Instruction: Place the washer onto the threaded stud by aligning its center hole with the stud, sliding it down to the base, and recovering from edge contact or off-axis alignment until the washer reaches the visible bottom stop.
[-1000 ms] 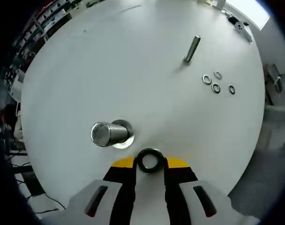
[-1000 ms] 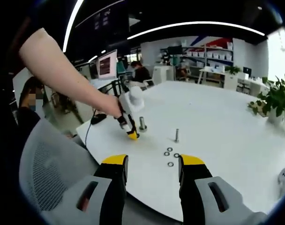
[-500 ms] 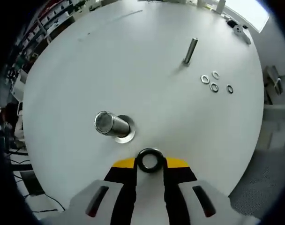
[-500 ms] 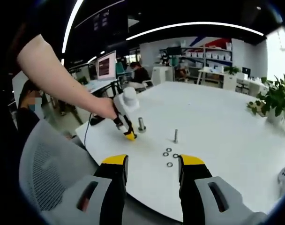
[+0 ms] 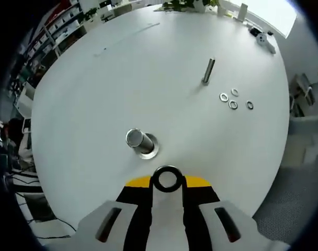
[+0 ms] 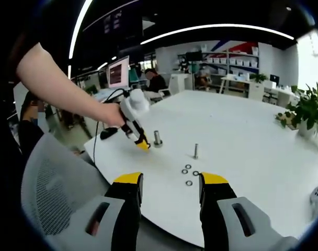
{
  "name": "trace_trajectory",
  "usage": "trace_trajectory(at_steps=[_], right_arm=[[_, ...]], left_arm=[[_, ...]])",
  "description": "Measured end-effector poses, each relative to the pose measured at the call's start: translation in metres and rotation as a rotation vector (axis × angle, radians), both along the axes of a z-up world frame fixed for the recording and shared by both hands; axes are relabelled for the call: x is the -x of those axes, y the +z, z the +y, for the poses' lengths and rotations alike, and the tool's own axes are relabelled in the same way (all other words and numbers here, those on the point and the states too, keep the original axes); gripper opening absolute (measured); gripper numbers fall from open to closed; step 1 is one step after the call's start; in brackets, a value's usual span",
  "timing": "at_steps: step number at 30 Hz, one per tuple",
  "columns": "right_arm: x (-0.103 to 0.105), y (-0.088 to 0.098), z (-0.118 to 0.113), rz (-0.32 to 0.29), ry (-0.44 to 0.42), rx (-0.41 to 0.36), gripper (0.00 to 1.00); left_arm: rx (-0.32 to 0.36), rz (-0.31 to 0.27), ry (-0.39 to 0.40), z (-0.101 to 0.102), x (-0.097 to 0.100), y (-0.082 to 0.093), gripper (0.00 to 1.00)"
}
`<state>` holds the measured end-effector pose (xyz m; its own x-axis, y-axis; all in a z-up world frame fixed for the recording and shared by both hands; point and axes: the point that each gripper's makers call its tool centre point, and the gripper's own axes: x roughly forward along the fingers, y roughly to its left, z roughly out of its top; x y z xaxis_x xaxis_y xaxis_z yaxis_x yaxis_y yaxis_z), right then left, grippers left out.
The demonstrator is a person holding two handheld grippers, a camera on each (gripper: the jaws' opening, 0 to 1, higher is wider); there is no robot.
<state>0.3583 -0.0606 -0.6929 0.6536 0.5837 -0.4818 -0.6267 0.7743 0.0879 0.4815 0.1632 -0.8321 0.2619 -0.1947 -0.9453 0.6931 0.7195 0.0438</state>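
Pulled back from the threaded stud [image 5: 140,142], our left hand-held gripper [image 5: 167,180] grips the washer [image 5: 167,179] just short of it; beyond on the white tabletop [image 5: 148,78] stand a thin bolt [image 5: 207,71] and four loose washers [image 5: 233,99]. Our right hand-held gripper [image 6: 167,184] hangs agape.

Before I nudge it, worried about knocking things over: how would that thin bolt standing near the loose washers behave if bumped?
The thin bolt stands upright on a narrow foot, tall for its width, so it would likely tip easily. It looks like round metal, so once down it could roll across the smooth white table, perhaps into the loose washers beside it.
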Motion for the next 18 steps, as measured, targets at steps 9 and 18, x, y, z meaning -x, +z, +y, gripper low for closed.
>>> trace_trajectory(at_steps=[9,18], right_arm=[[0.001,-0.001,0.0,-0.001,0.003,0.005,0.45],[0.001,0.0,0.0,-0.003,0.004,0.001,0.45]], left_arm=[[0.011,-0.033,0.004,0.003,-0.007,0.016,0.19],[0.01,-0.078,-0.028,-0.003,-0.014,0.034,0.19]])
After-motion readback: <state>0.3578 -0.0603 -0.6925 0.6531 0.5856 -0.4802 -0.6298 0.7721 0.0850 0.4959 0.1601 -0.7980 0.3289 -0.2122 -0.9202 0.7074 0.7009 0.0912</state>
